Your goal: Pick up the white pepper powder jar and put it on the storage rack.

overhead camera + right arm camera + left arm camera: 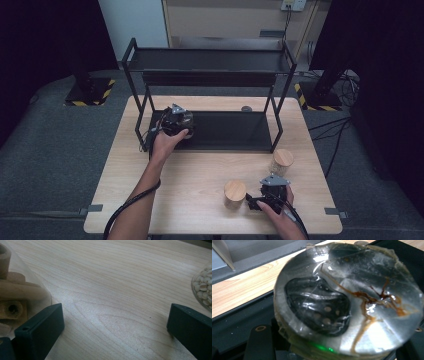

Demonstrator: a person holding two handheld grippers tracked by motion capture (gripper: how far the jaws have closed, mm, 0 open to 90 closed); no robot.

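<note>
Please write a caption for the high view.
Left gripper holds glass jar over black rack; right gripper rests open.

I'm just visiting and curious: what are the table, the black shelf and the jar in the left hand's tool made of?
The table looks like pale wood or a wood-look laminate: grain lines run along it, with a soft sheen. The shelf seems to be matt black painted metal, with thin bars and flat trays. The jar looks like clear glass: it is see-through with bright reflections.

Dim overhead light leaves the room around the table (200, 165) dark; the close glass jar (348, 300) is blurred, with glare.
</note>
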